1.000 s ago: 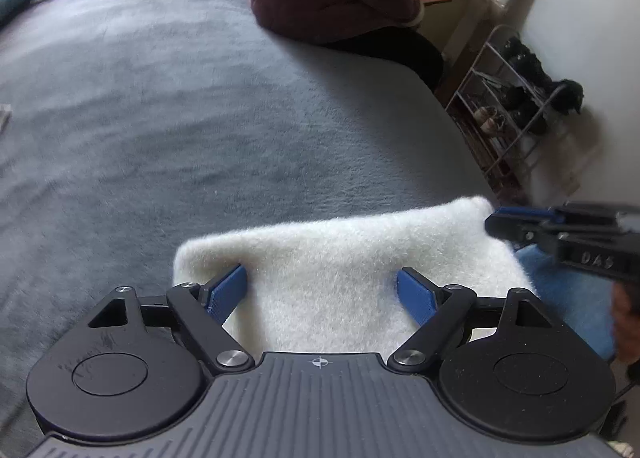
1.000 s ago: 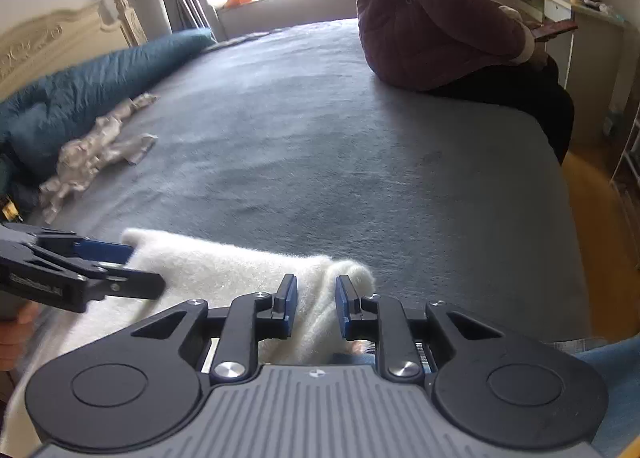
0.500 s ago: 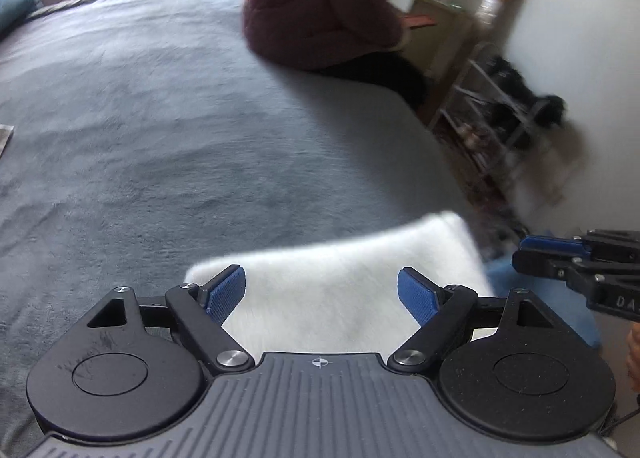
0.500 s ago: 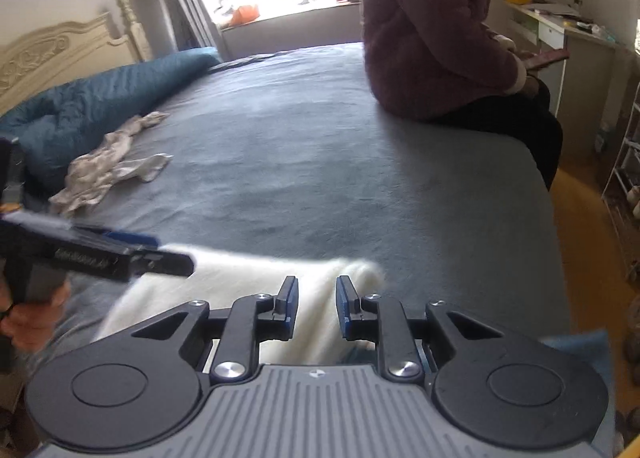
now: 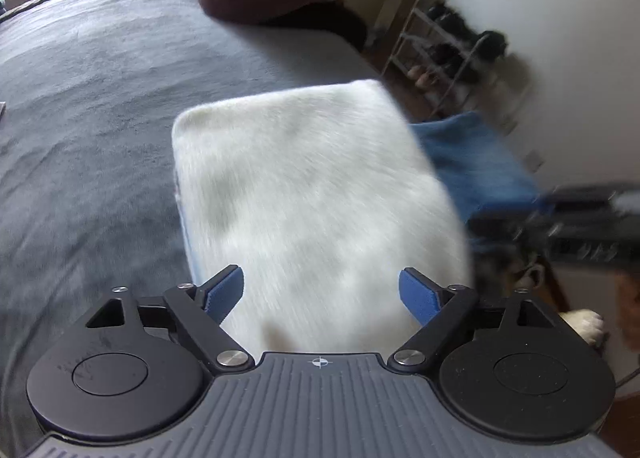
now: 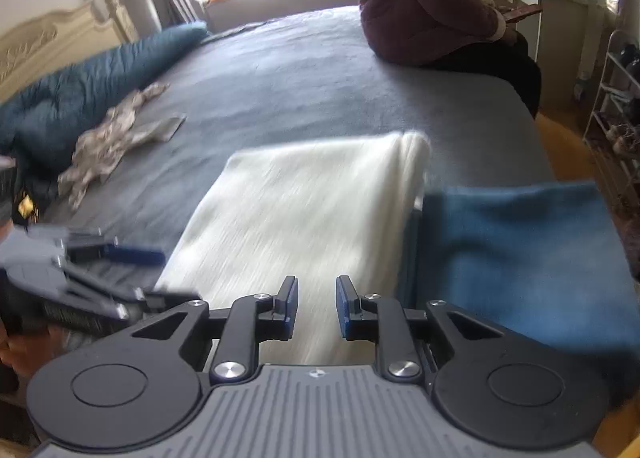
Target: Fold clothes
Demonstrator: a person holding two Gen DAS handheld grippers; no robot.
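Folded white garment (image 5: 312,197) flat on grey bed (image 5: 100,97), just beside folded blue garment (image 6: 520,250) near bed's edge. Left hand-held gripper (image 5: 320,296) above white garment, jaws wide and opening, pads clear of fabric. Right hand-held gripper (image 6: 316,306) over white garment's near edge, jaws narrowly apart, gripping nothing. Crumpled patterned cloth (image 6: 116,137) well apart. Person (image 6: 432,5) seated on bed's far edge.

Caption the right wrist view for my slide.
Right gripper above a folded white garment beside a folded blue one on a grey bed.
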